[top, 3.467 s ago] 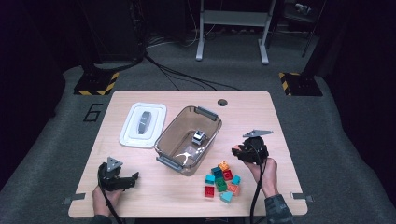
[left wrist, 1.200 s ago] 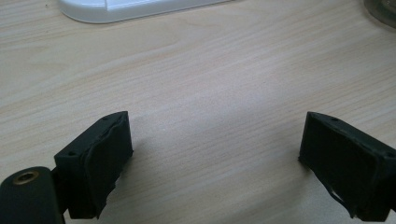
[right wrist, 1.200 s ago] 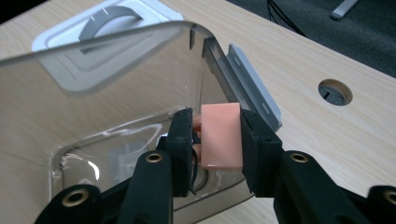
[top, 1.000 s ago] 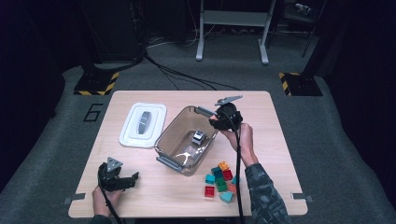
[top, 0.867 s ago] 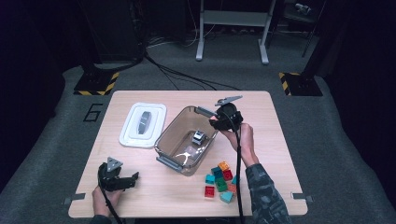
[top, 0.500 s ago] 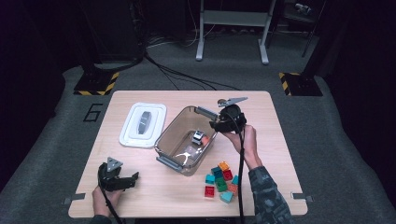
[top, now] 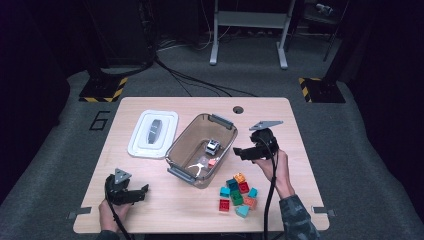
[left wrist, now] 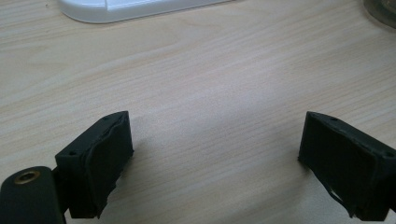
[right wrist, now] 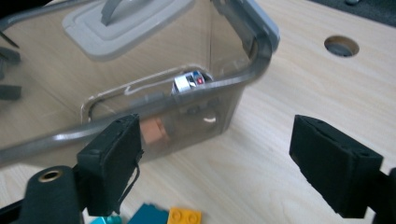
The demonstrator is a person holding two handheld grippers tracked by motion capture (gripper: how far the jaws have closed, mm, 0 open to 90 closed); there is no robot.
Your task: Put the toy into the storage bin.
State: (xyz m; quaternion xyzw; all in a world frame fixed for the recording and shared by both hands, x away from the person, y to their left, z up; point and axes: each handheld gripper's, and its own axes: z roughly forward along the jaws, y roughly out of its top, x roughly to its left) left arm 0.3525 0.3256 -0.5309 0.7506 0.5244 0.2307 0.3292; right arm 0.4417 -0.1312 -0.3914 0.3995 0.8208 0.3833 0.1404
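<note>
Smoky clear plastic formed the rectangular bin [top: 200, 150] at mid-table, grey-handled, holding three small pieces. Eight studded bricks [top: 237, 195] lay just beside it. The right gripper [top: 240, 152] hovered wide-jawed and empty at its rim; the left gripper [top: 137, 192] rested wide on woodgrain.

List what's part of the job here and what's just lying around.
In the job:
- right gripper, open, beside the bin
- clear plastic bin, with a pinkish brick and a small toy inside
- pile of coloured bricks on the table

Lying about:
- white lid, flat beside the bin
- left gripper, open, over bare table
- cable hole in the table
</note>
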